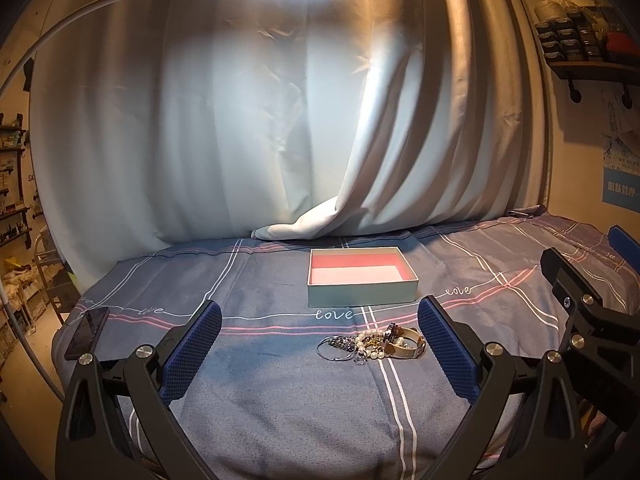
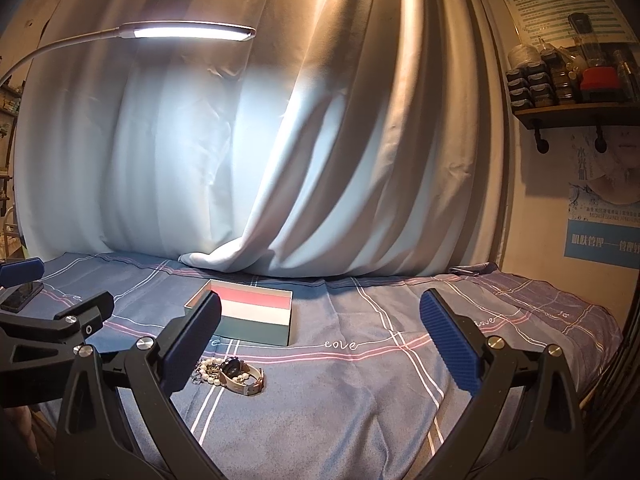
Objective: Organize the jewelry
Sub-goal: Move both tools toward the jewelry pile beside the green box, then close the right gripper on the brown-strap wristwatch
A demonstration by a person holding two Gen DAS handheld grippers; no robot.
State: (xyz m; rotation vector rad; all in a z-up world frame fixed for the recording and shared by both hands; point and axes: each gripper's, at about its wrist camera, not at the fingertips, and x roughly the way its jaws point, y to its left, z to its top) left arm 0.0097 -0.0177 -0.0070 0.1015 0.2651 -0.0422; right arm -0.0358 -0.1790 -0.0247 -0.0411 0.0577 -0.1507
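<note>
On the bedsheet (image 1: 280, 400), just w/in reach of both wide-apart, empty tongs (left tongs (image 1: 320, 350), right tongs (image 2: 320, 354)), the jewelry pile (image 1: 370, 346) w/ wristwatch (image 2: 242, 376) & pearl bracelet (image 2: 208, 372) lies near the open pink-lined box (image 1: 362, 294), prob its destination

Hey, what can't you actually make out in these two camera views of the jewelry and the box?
- Jewelry pile, left wrist view: tangled and small; count of pieces unclear.
- Same pile, right wrist view: its left part is hidden behind the right tongs' left finger.
- Box, right wrist view: near-left corner covered by that finger.
- Phone, left wrist view: dark screen, unreadable.
</note>
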